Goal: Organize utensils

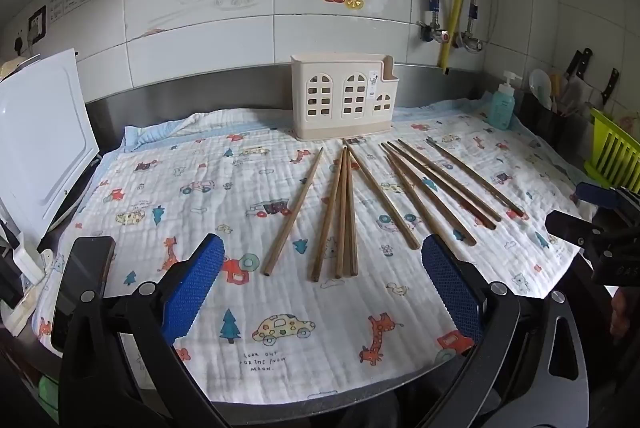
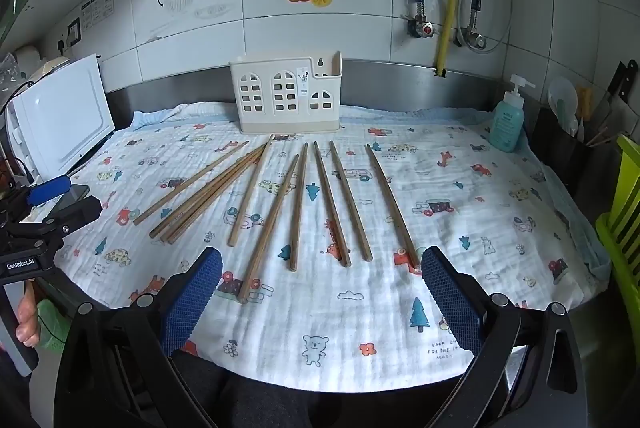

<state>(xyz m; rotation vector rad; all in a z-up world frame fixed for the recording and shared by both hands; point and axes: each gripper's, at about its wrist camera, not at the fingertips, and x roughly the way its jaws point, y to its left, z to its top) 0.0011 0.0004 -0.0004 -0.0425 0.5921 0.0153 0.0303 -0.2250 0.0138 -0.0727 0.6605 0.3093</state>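
Note:
Several brown wooden chopsticks [image 1: 344, 211] lie fanned out on a white printed cloth [image 1: 200, 155], their far tips toward a cream holder [image 1: 344, 95] shaped like a house at the back. The right wrist view shows the same chopsticks [image 2: 298, 203], cloth [image 2: 480, 228] and holder [image 2: 286, 97]. My left gripper [image 1: 322, 284] hovers open over the near part of the cloth, just short of the chopsticks' near ends, with nothing between its blue pads [image 1: 192, 288]. My right gripper [image 2: 320, 292] is open too, and the near end of one chopstick lies on the cloth between its blue pads [image 2: 452, 296].
A white board [image 1: 40, 147] leans at the left, and a dark phone [image 1: 80, 288] lies at the cloth's left edge. A teal soap bottle [image 1: 502, 103], a dark utensil pot [image 1: 548, 119] and a green rack [image 1: 612, 155] stand at the right. A tiled wall with pipes runs behind.

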